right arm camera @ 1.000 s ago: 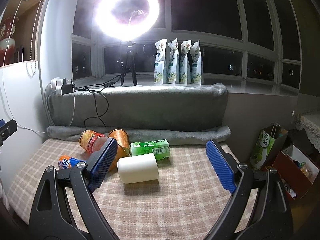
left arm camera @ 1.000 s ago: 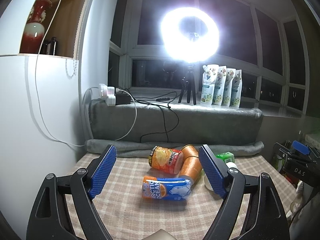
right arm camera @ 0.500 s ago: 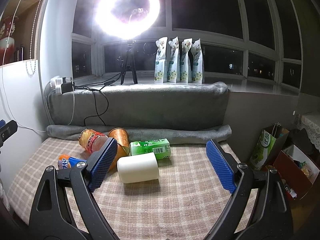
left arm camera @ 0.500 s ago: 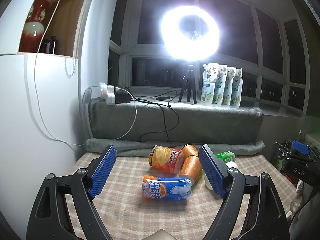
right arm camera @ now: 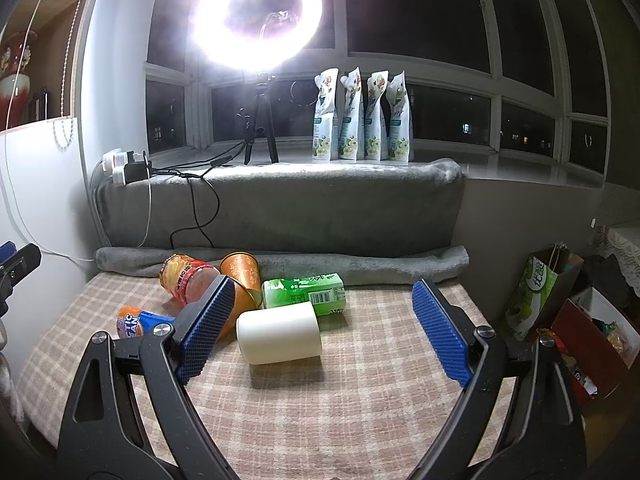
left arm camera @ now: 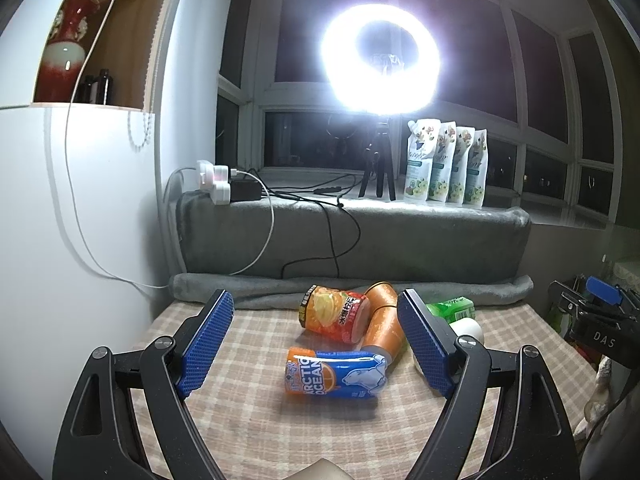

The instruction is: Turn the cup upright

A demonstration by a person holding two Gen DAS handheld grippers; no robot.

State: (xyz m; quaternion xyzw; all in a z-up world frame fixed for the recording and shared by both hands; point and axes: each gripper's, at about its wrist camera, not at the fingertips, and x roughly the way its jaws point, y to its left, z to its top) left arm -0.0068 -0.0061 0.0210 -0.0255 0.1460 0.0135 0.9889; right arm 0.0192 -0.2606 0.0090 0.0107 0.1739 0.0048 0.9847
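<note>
A white cup lies on its side on the checked cloth, between my right gripper's fingers and a little ahead of them. An orange cup lies on its side behind it; in the left wrist view the orange cup lies beside the right finger, and only the white cup's end shows. My right gripper is open and empty. My left gripper is open and empty, held above a blue-and-orange can.
A fruit jar and a green carton lie among the cups. A grey rolled blanket borders the far edge. A ring light stands on the sill. Bags and boxes sit off the table's right edge.
</note>
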